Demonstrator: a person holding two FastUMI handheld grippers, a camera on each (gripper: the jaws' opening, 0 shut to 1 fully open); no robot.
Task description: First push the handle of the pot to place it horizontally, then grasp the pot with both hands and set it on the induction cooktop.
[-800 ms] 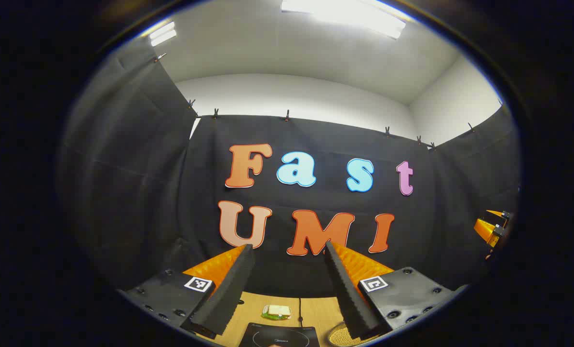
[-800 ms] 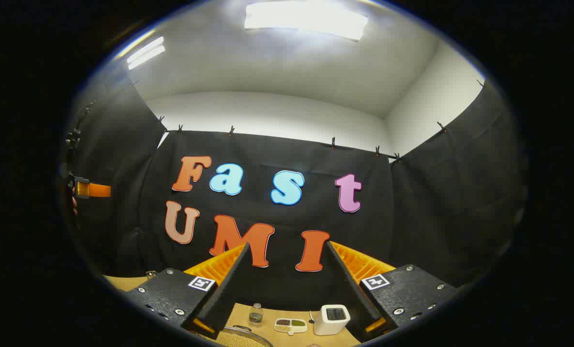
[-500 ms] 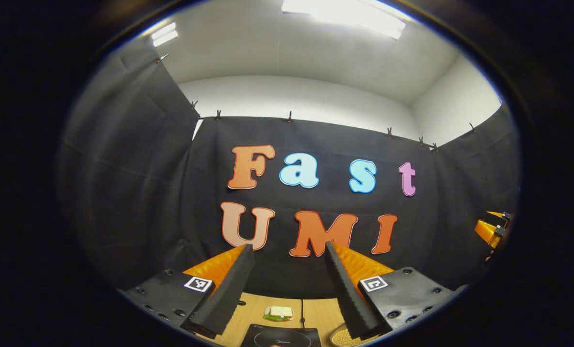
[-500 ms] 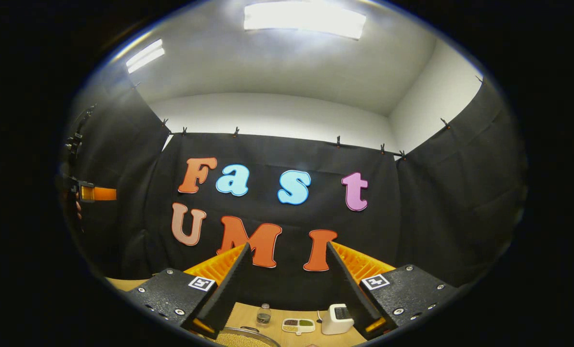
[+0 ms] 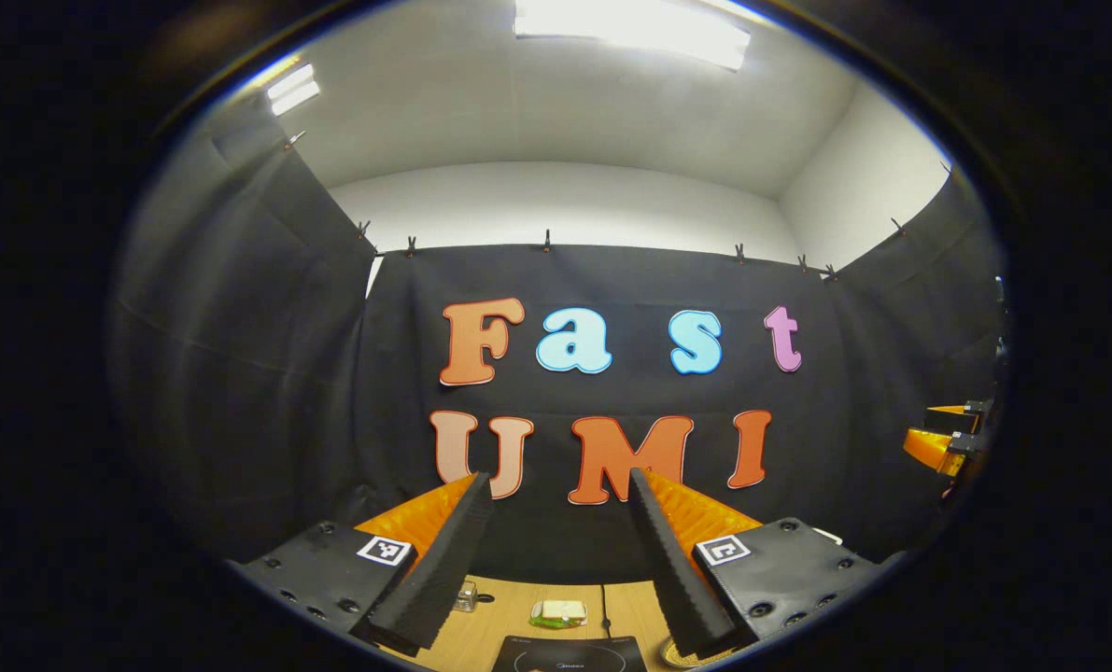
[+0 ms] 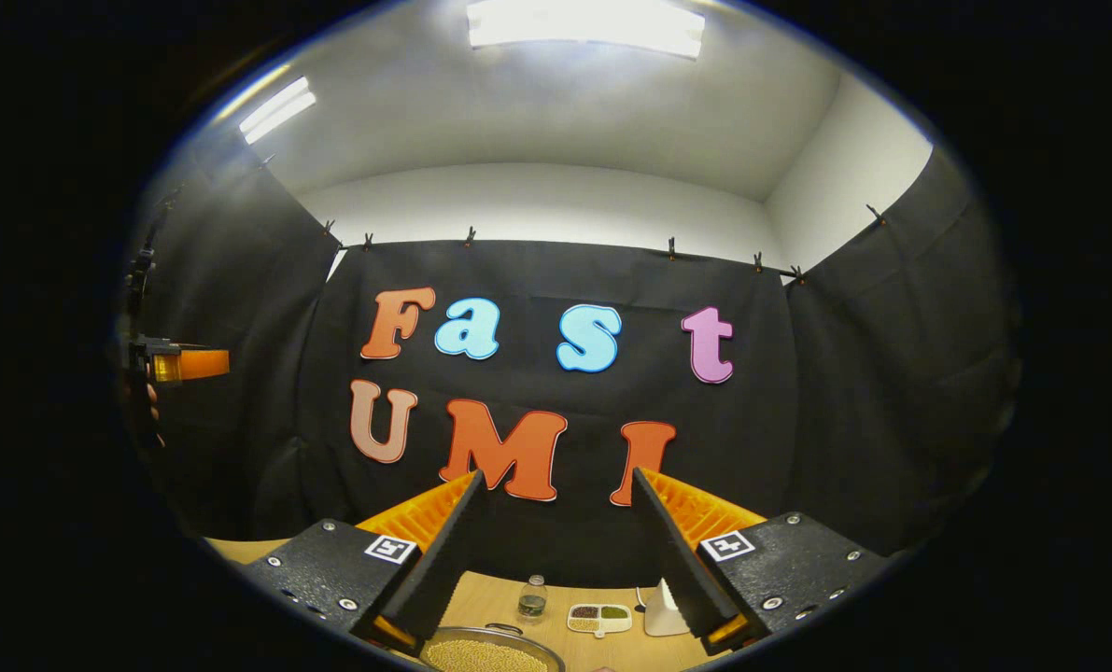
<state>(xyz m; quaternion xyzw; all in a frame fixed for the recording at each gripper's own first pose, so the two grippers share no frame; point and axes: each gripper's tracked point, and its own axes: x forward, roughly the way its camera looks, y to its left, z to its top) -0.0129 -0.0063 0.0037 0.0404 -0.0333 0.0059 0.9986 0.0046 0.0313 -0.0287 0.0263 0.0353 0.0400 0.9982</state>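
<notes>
A metal pot (image 6: 490,653) holding pale yellow grains shows low in the right gripper view, just below my right gripper (image 6: 556,476), which is open and holds nothing. A small dark handle sits on the pot's far rim. Low in the left gripper view lies the black induction cooktop (image 5: 570,655), below my left gripper (image 5: 557,476), which is also open and holds nothing. A sliver of the pot (image 5: 679,653) peeks out beside the cooktop's right side. Both grippers are held high and point at the booth's back wall.
On the wooden table (image 6: 556,611) behind the pot stand a small bottle (image 6: 534,597), a divided white dish (image 6: 599,616) and a white box-shaped appliance (image 6: 663,611). Behind the cooktop lie a green-and-white item (image 5: 558,612) and a small glass thing (image 5: 467,597). The other gripper (image 6: 177,364) shows at the far left.
Both views have shifted a little. More of the pot shows in the right gripper view, and the table items slid right. The small glass thing came into the left gripper view.
</notes>
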